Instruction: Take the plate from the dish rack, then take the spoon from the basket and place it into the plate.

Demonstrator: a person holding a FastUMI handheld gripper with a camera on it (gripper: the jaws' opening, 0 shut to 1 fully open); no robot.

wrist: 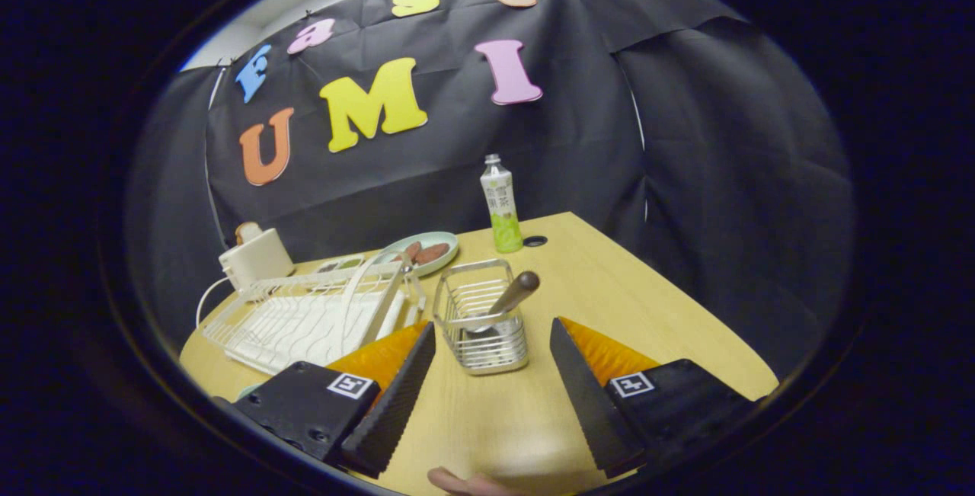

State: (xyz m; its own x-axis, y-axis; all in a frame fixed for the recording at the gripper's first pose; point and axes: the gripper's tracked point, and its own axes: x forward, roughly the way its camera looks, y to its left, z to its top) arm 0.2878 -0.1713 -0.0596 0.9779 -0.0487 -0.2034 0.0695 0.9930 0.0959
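Ahead of fingers: basket [481,321] | spoon [509,299] handle tilts up-right | hand-held gripper [492,341] wide, empty

Wooden table [609,305] with dish rack [305,317], basket [480,321], bottle [500,206], plate [426,251], toaster [255,256].

Spoon [512,296] tilted in wire basket [481,321]

Light is dim and warm on my end, from overhead. The table [609,305] is the brightest surface, with a soft glare patch between the fingers [396,389], which are spread open. Wall cloth reads near black. Strong fisheye bending toward the rim. Focus is decent just ahead at the basket [481,321]; fingers are slightly soft.
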